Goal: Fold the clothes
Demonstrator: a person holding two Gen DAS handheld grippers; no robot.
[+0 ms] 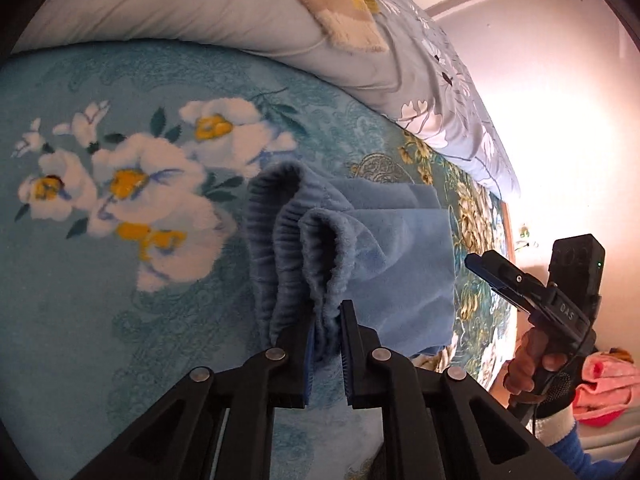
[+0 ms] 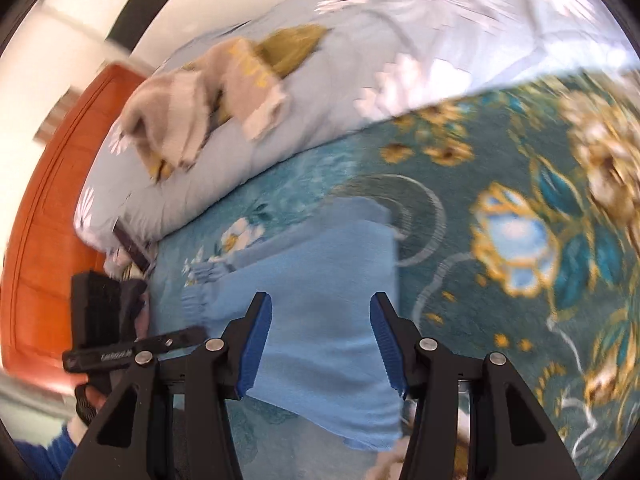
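A light blue fleece garment [image 1: 384, 256] lies folded on the teal floral blanket [image 1: 120, 300]. My left gripper [image 1: 326, 344] is shut on its bunched ribbed waistband [image 1: 288, 224], lifting that edge. The garment also shows in the right wrist view [image 2: 320, 288] as a flat folded rectangle. My right gripper [image 2: 320, 344] is open and empty just above the garment's near part. The right gripper also appears in the left wrist view [image 1: 492, 276], held off the garment's right edge. The left gripper shows at the left of the right wrist view [image 2: 188, 336].
A pale floral duvet [image 1: 248, 8] is heaped along the far side of the bed, with a beige and yellow garment [image 2: 208, 92] on top. A pink cloth [image 1: 604, 388] lies beyond the bed edge. An orange wooden headboard [image 2: 52, 200] stands at the left.
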